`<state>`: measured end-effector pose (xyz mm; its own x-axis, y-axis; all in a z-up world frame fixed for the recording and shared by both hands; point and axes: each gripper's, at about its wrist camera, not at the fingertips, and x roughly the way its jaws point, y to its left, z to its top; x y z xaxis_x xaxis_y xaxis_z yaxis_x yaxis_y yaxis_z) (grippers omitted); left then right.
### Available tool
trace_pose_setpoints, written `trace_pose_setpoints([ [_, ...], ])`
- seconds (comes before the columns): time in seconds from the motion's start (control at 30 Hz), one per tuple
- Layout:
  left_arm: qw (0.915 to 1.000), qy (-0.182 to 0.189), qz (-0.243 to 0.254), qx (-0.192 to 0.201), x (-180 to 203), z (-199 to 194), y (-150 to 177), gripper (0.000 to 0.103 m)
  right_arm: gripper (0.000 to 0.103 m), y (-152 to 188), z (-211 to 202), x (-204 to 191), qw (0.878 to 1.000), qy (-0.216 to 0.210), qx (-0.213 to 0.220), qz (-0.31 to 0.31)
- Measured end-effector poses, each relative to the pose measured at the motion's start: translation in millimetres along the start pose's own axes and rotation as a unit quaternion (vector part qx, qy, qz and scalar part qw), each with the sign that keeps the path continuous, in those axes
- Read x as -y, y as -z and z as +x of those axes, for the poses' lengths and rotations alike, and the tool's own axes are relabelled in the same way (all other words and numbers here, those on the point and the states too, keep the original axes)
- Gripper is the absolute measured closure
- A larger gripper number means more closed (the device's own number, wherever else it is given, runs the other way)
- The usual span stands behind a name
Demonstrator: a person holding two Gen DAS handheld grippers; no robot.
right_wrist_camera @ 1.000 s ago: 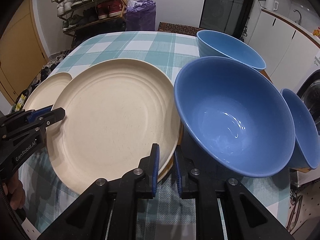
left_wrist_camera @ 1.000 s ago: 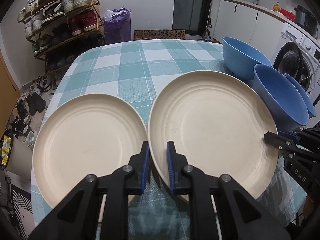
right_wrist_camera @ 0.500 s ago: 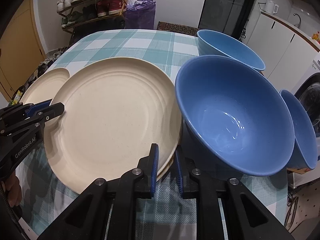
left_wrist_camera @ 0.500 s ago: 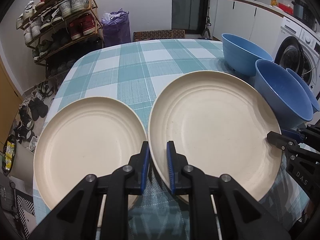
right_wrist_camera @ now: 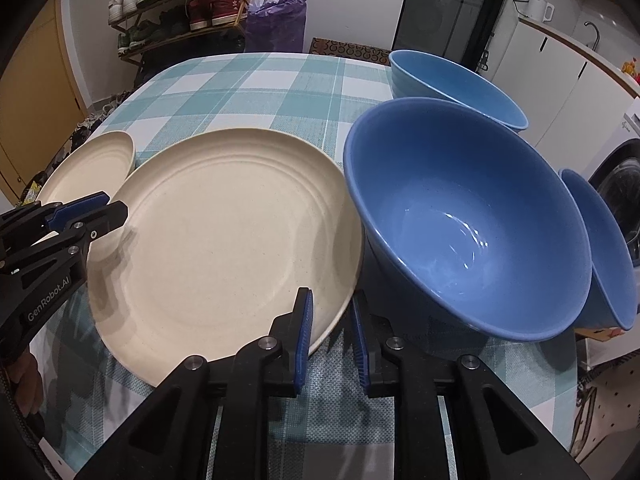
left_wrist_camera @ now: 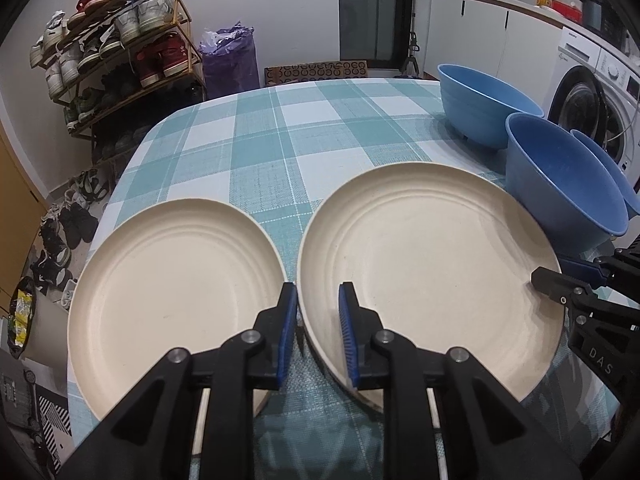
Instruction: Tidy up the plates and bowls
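Observation:
Two cream plates lie on the checked tablecloth [left_wrist_camera: 280, 140]: a left plate [left_wrist_camera: 176, 296] and a right plate [left_wrist_camera: 428, 288], nearly touching. My left gripper [left_wrist_camera: 318, 320] straddles the right plate's left rim; its jaws are opening and the pads stand just off the rim. My right gripper [right_wrist_camera: 332, 312] straddles the same plate [right_wrist_camera: 224, 232] at its right rim, slightly open, with cloth showing between rim and right pad. A blue bowl [right_wrist_camera: 460, 220] stands right beside that finger. A second blue bowl [right_wrist_camera: 456, 80] sits behind it, and a third [right_wrist_camera: 600, 248] is at the far right.
The third bowl leans near the table's right edge, with a washing machine [left_wrist_camera: 592, 96] beyond it. A shoe rack [left_wrist_camera: 120, 40] and a purple bag [left_wrist_camera: 230, 60] stand past the far left corner. Bare cloth stretches behind the plates.
The right plate has settled flat on the cloth; its raised near rim dropped. Both grippers' jaws have widened a little around its rim. Neither hand shifted.

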<state>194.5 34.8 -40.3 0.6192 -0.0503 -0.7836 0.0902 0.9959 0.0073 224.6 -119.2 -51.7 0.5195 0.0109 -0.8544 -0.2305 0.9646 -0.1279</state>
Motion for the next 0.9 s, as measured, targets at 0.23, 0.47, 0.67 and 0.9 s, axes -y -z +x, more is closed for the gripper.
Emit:
trace_pose_setpoints([
  [0.23,1.0,0.002,0.002,0.0,1.2,-0.3,0.1,0.081,0.085,1.2,1.4,2.7,1.0,-0.007,0.001,0.005],
  [0.47,0.9997,0.016,-0.019,0.001,-6.1,-7.6,0.6,0.062,0.072,3.1,-9.4,12.2,0.999,-0.04,0.023,0.02],
  [0.67,0.9992,0.014,-0.037,0.011,-14.5,-21.4,2.4,0.054,0.051,2.5,-20.8,13.2,0.996,-0.072,0.042,0.028],
  [0.9,0.9988,0.006,-0.043,0.023,-22.0,-36.1,5.0,0.053,0.024,-2.3,-39.8,7.1,0.989,-0.119,0.085,0.025],
])
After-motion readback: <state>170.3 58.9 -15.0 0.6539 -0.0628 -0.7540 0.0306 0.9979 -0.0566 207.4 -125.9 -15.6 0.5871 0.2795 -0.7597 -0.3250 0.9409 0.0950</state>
